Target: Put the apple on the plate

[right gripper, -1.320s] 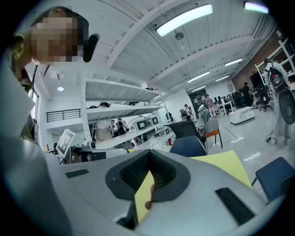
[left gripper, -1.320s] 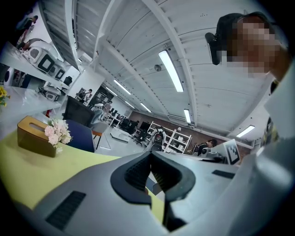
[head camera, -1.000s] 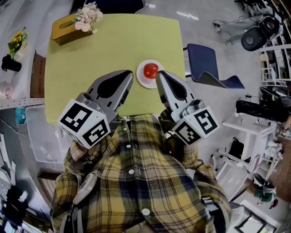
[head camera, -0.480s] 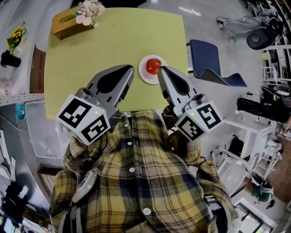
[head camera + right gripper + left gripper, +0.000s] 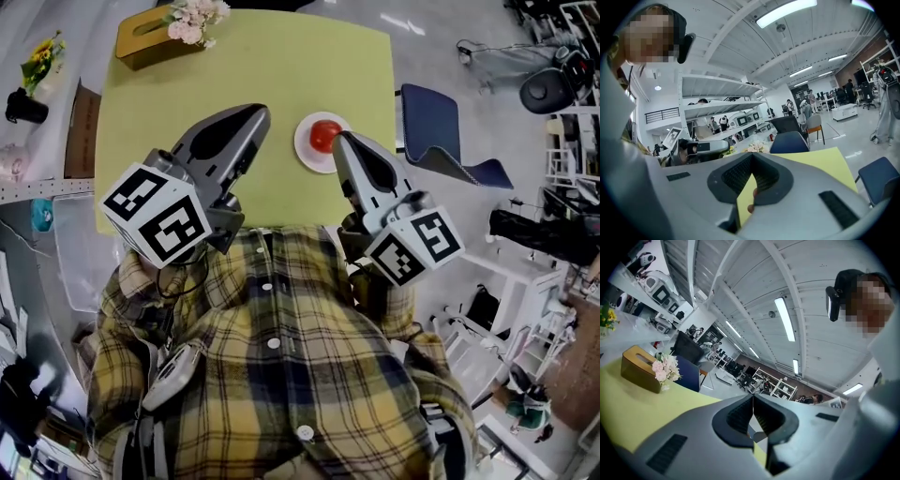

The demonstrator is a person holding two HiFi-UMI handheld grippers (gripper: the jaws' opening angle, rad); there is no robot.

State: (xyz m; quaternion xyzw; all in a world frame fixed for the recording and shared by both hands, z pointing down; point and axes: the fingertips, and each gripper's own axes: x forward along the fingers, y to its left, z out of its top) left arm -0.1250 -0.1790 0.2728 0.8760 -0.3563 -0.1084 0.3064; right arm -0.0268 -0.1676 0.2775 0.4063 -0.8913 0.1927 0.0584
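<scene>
Apple, red, sits in the middle of a small white plate on the yellow-green worktop. From the head view it lies just ahead of the right gripper and slightly to its left. The gripper's tip overlaps the near rim of the plate, and whether it touches the rim cannot be told.

In the right gripper view the 2 jaws meet at their tips with nothing clamped. Only a strip of worktop shows through the gap beneath them.

The left gripper hangs over the worktop, well to the left of the plate and clear of it. The apple is off to its right, between the 2 gripper tips. In the left gripper view its jaws are pressed together too, empty, with a sliver of worktop showing beneath the closed tips.

Far ahead of the left gripper and to its left, at the worktop's far corner, stands a wooden tissue box. A bunch of pale pink flowers stands against it. To the right of the right gripper, off the worktop's edge, is a blue chair. Behind both grippers is the person's yellow plaid shirt.
</scene>
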